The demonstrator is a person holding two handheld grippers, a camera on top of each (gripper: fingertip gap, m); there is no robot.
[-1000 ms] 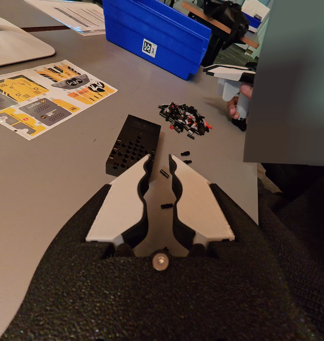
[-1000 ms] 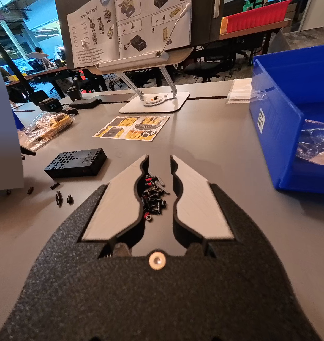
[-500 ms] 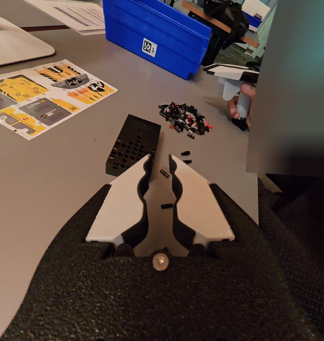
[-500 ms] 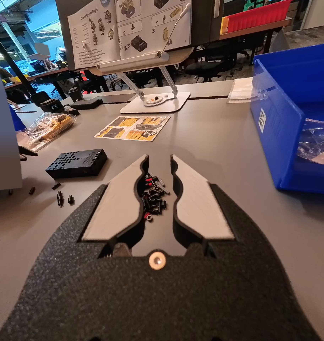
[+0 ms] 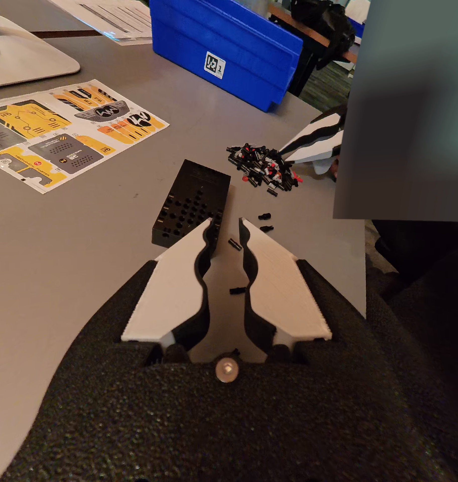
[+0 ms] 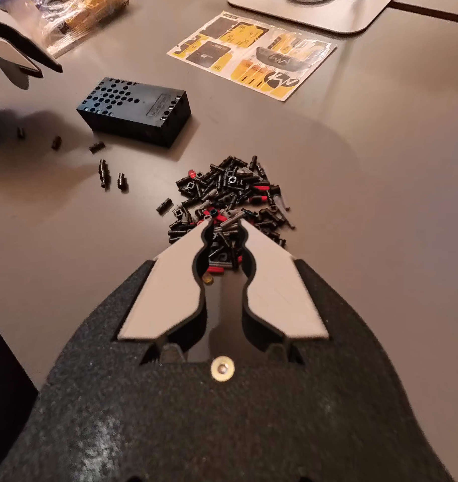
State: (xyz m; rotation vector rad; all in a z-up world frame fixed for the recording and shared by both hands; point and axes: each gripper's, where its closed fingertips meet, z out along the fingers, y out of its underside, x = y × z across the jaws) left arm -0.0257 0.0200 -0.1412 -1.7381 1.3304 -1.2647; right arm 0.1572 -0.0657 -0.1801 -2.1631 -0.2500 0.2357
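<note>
A pile of small black, grey and red pins [image 6: 230, 198] lies on the grey table. My right gripper [image 6: 225, 222] is open, tilted down over the near side of the pile, with pins showing between its fingers; it grips nothing. It also shows in the left wrist view [image 5: 285, 156], tips at the pile [image 5: 261, 167]. A black perforated box [image 5: 194, 203] lies just ahead of my left gripper [image 5: 225, 221], which is open and empty above loose black pins [image 5: 234, 243]. The box [image 6: 134, 109] lies left of the pile.
A yellow and grey sticker sheet [image 5: 66, 135] lies to the left, and a blue bin [image 5: 222, 47] stands behind. A pale stand base [image 5: 21, 60] is at far left. The table edge [image 5: 364, 260] runs close on the right. Several loose pins [image 6: 104, 172] lie near the box.
My right gripper has moved forward and tipped down onto the pin pile, so its view now looks at the table. My left gripper has stayed still.
</note>
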